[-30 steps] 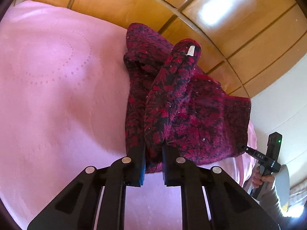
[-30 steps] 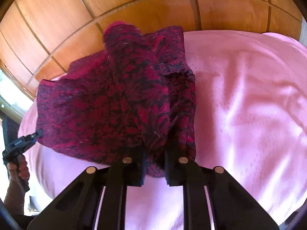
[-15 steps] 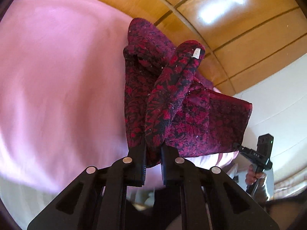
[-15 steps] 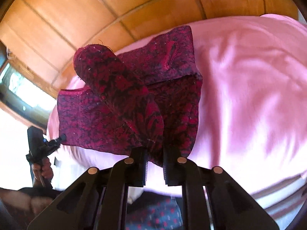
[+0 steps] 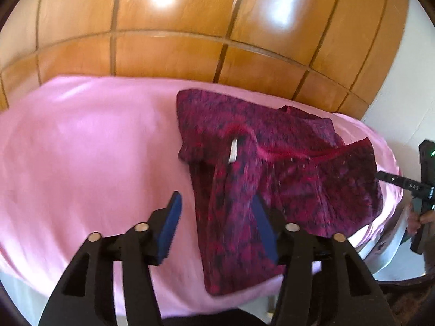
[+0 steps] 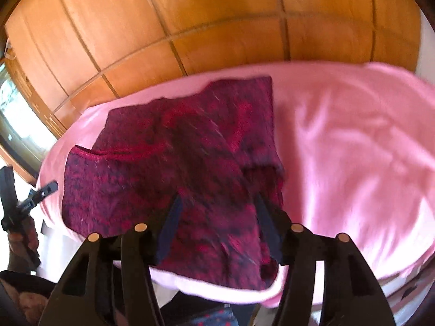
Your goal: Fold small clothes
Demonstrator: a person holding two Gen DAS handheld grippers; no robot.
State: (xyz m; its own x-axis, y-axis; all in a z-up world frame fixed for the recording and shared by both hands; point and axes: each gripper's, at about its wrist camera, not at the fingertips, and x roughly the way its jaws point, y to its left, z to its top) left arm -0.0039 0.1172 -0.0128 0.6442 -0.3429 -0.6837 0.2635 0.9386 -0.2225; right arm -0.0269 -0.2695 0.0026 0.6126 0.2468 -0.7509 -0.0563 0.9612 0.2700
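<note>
A dark red patterned garment (image 5: 285, 163) lies in loose folds on the pink cloth (image 5: 95, 149), its white label (image 5: 233, 152) facing up. My left gripper (image 5: 216, 195) hovers over the near fold. Its jaws are opening, and the blue pads stand apart without pressing the fabric. In the right wrist view the same garment (image 6: 176, 149) lies under my right gripper (image 6: 217, 197). Those jaws are opening too, and nothing is pinched between them. Motion blurs both views.
A wall of glossy wood panels (image 5: 190, 27) rises behind the cloth-covered surface. The pink cloth (image 6: 353, 149) spreads wide beside the garment. A hand (image 5: 418, 217) holds the other gripper at the right edge of the left wrist view. A bright window (image 6: 11, 108) is at the left.
Both grippers were shut on raised folds of the garment. They have opened and pulled up and back. The folds have dropped flat onto the rest of the garment.
</note>
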